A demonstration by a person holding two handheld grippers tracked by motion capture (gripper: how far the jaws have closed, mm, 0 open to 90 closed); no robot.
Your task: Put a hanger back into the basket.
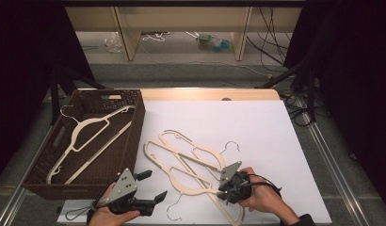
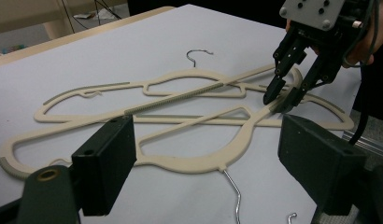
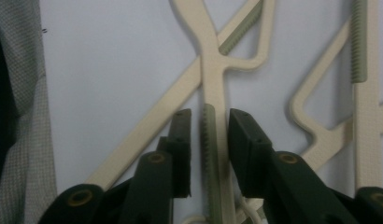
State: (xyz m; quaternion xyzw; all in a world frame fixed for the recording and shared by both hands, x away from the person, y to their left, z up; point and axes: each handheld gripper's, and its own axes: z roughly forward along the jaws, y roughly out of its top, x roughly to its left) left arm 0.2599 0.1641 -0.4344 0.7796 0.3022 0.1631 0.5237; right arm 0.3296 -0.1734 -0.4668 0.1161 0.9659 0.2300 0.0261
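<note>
A: Surface and room, quick?

B: A white sheet [image 1: 238, 122] is covering a pale wooden table [image 1: 205, 94]. Black curtains are hanging on both sides, and cables are trailing over the grey floor behind. A brown woven basket [image 1: 134, 136] is sitting at the table's left edge with one cream hanger [image 1: 87, 136] lying inside it.

A: The thing in hand?

B: Cream plastic hangers [image 1: 191, 162], flat, with thin wire hooks and ribbed grey-green grip strips, are lying overlapped and crossed in a pile on the sheet, just right of the basket.

A: Right gripper [image 1: 227, 187]?

B: It's pointing down at the near right end of the pile. In the right gripper view [image 3: 209, 135] its jaws are straddling one hanger arm [image 3: 215, 116] by its ribbed strip; a sliver of gap is showing on each side, so the pads aren't pressing yet. Jaws apart, narrow.

A: Left gripper [image 1: 153, 186]?

B: It's hovering near the table's front edge, just below the basket, jaws spread wide and holding nothing. In the left gripper view [image 2: 203, 163] the pile is lying ahead of the jaws, apart from them.
</note>
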